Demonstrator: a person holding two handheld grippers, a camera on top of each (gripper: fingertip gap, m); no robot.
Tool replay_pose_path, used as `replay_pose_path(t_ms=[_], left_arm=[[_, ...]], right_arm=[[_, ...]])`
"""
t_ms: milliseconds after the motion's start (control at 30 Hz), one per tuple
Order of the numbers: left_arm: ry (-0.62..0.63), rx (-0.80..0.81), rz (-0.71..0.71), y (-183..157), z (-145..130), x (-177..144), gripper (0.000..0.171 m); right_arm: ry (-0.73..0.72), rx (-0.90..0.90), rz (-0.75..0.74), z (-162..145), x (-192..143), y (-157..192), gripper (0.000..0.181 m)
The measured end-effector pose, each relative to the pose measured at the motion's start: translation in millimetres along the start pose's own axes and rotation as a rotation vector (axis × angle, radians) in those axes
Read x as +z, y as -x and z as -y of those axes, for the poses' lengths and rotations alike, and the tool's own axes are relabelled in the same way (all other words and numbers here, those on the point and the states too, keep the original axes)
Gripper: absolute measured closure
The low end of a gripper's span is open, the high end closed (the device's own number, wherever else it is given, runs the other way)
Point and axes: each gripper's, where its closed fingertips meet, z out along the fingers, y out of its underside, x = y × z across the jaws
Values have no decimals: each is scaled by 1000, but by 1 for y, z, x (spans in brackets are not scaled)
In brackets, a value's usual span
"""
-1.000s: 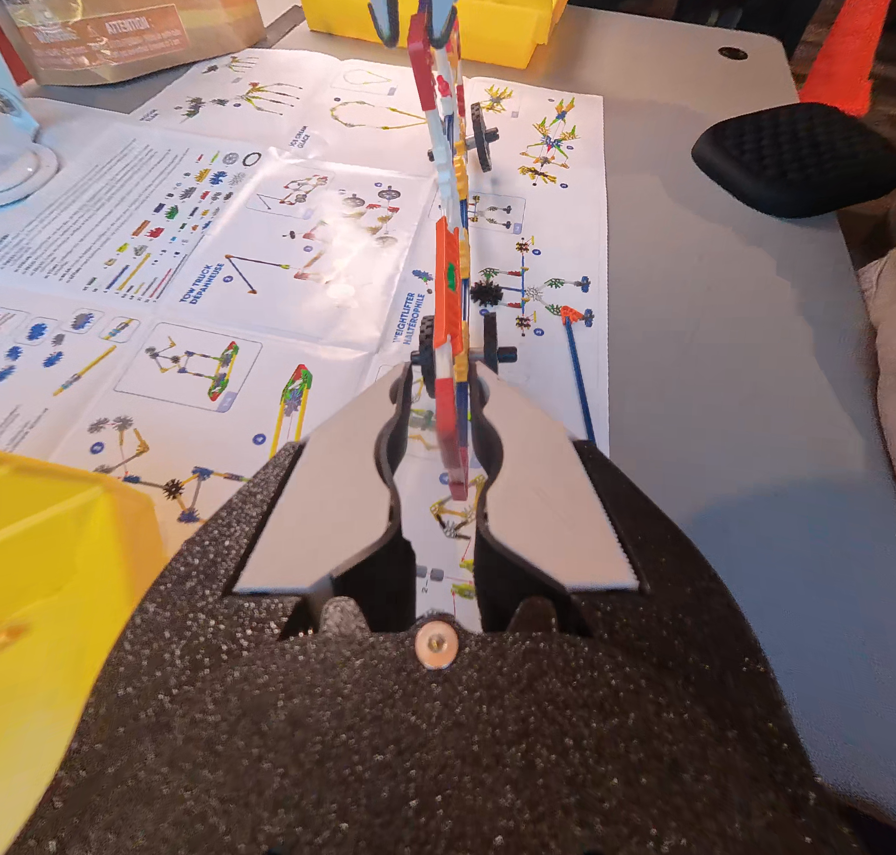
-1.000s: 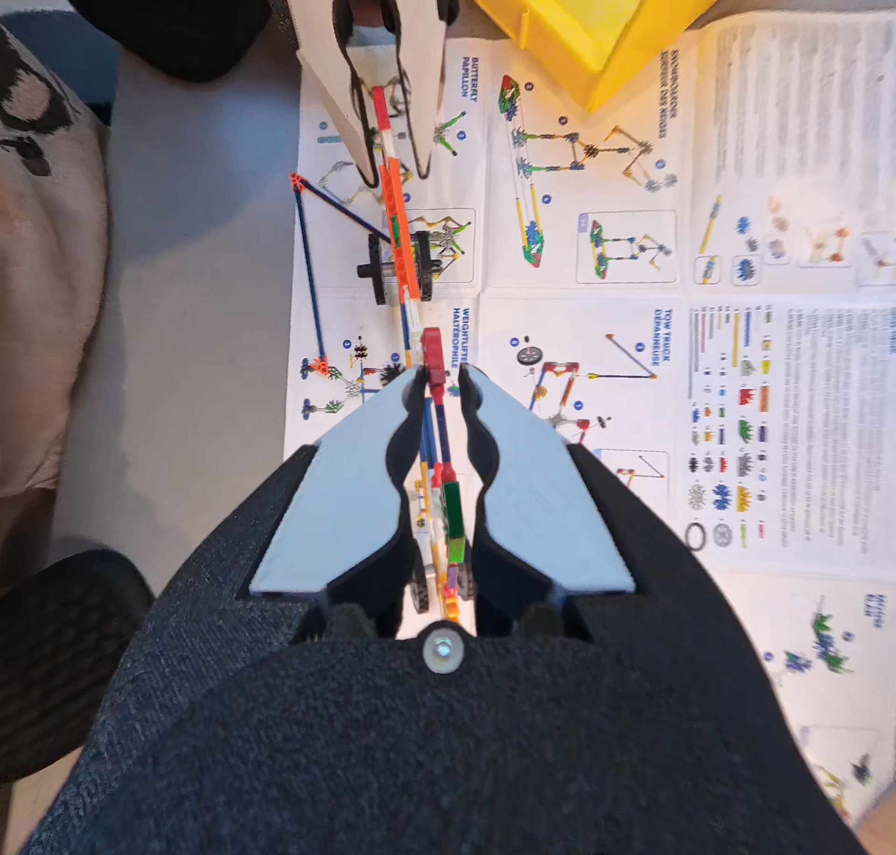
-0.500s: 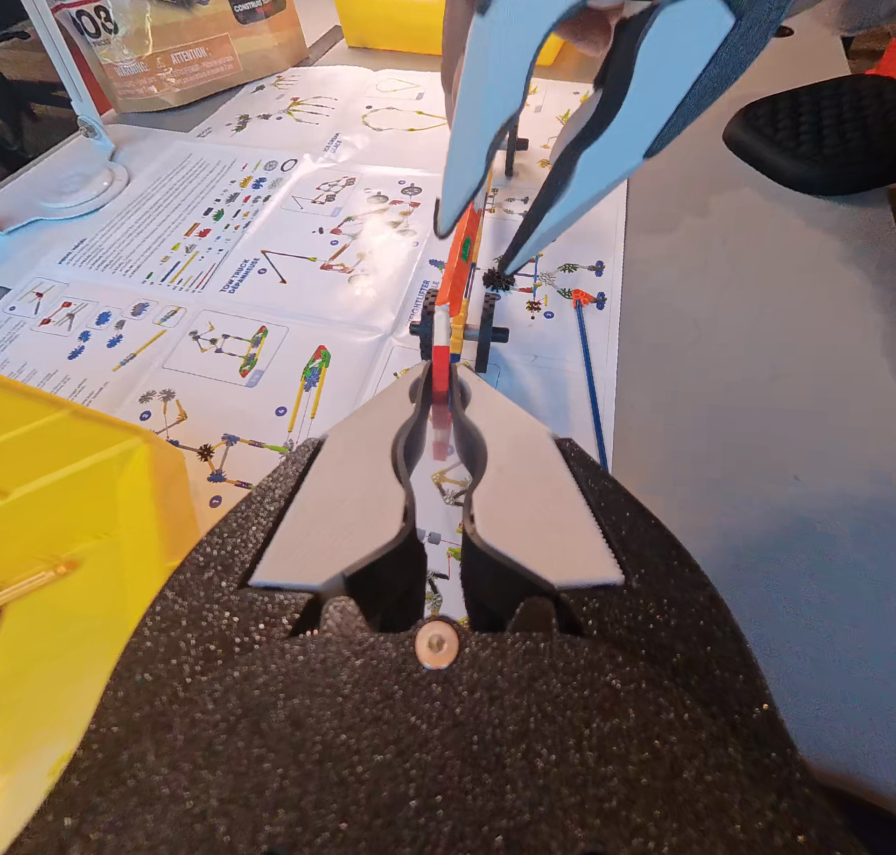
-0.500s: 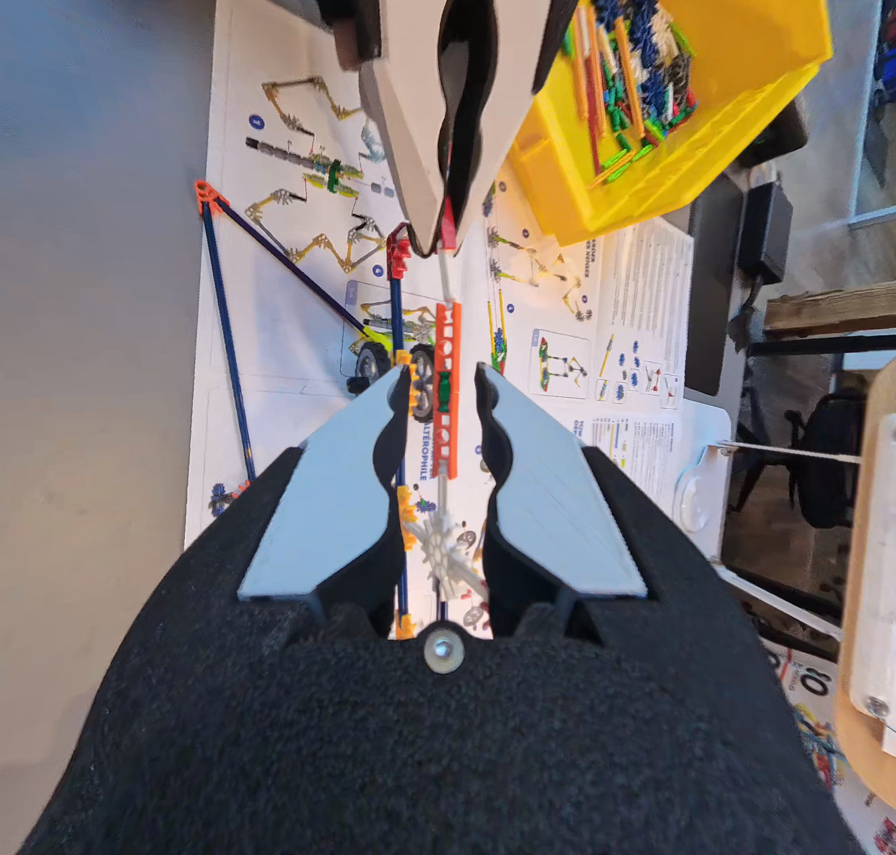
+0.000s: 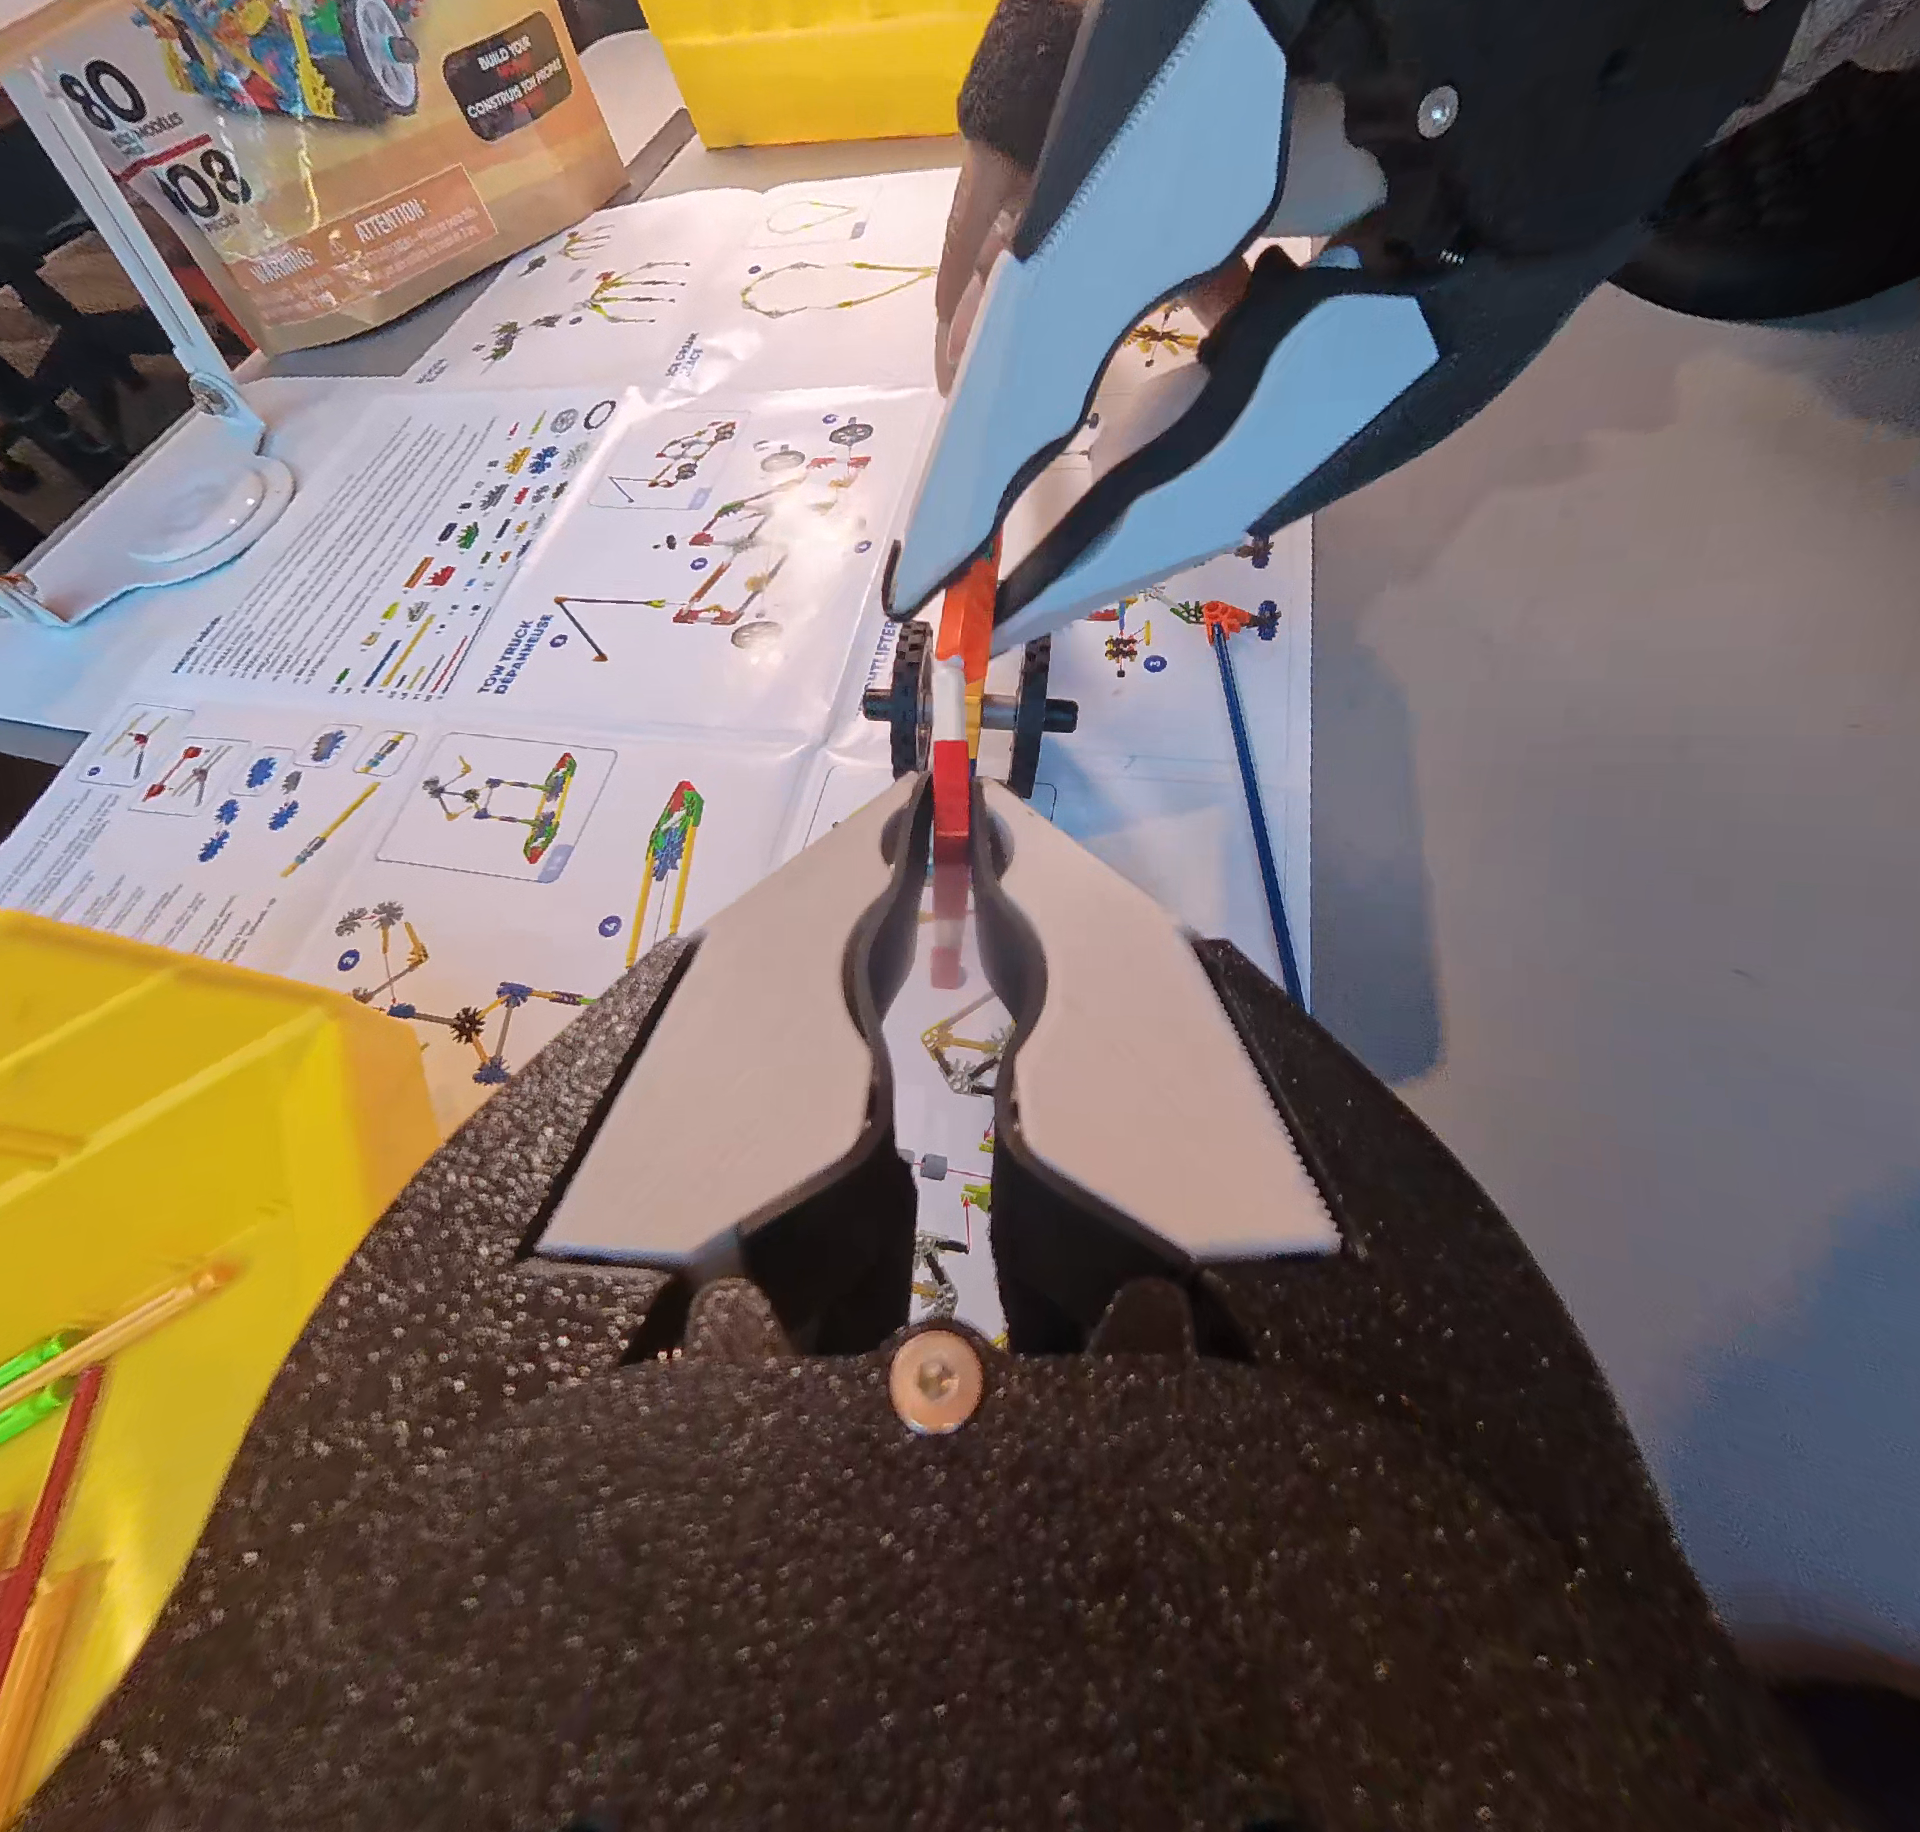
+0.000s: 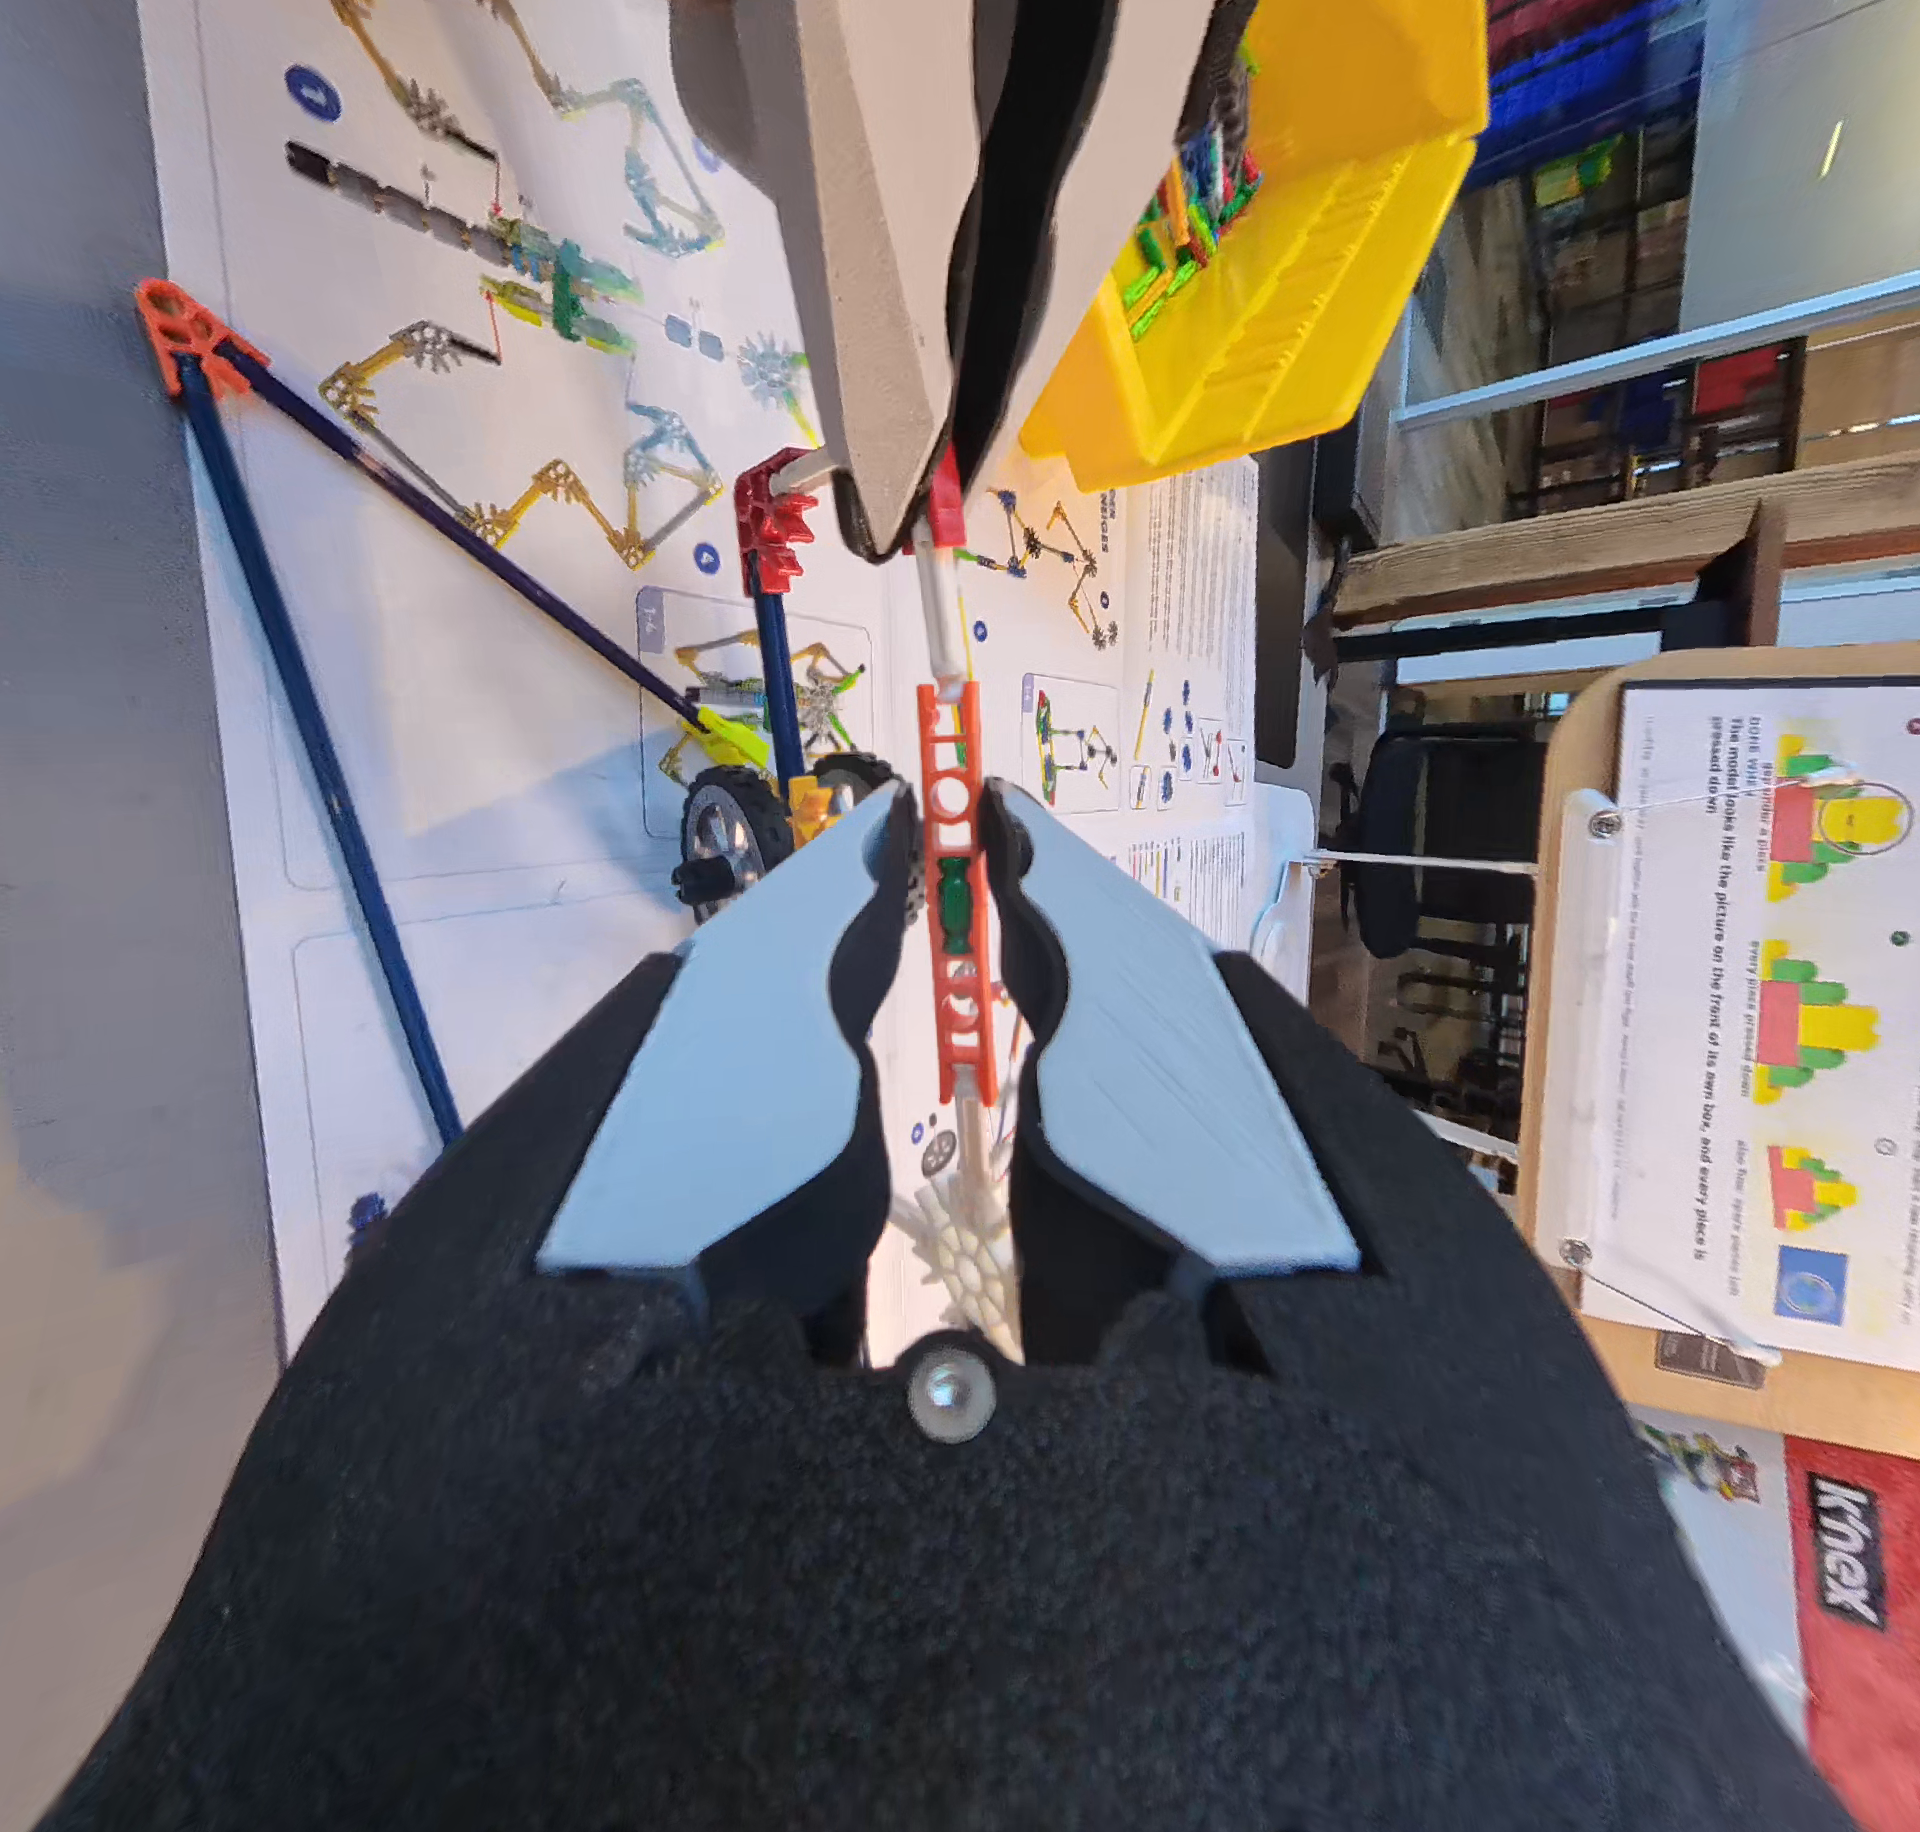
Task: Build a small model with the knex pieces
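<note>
- Left tool (image 5: pixel 951 806) pinches the red end piece (image 5: pixel 948 790) of a wheeled toy model (image 6: pixel 951 909).
- Right tool (image 6: pixel 943 816) clamps its orange strip (image 6: pixel 954 951), above an instruction sheet (image 5: pixel 623 577).

Two close wrist views face each other — sharing the instruction sheet (image 5: pixel 644 577).

The left tool (image 5: pixel 951 816), fingers nearly closed, clamps the red end piece (image 5: pixel 951 790) of a rod-and-connector toy model (image 5: pixel 961 681) with two black wheels (image 5: pixel 914 696). The right tool (image 5: pixel 961 608) reaches in from upper right, its tips pinching the model's orange strip (image 5: pixel 961 619). Beneath lies an unfolded instruction sheet (image 5: pixel 644 577) on the grey worktop (image 5: pixel 1610 743), with a yellow bin (image 5: pixel 156 1107) at lower left.
</note>
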Motion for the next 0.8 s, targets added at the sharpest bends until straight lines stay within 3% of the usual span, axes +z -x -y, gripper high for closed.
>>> replay_pose_path(t_ms=[100,233,533,667,800], left_arm=[[-1,27,12,0,0,0,167],[-19,-14,-25,1,2,3,167],[-65,-467,-253,29,5,27,166],[-21,-587,-233,49,-1,43,162],[57,-548,-167,56,-9,50,161]], right_arm=[[-70,30,80,2,1,0,173],[-106,120,342,-1,2,1,173],[-15,320,921,-30,21,-10,173],[46,411,1058,-47,39,-14,173],[35,422,1090,-54,51,-11,173]])
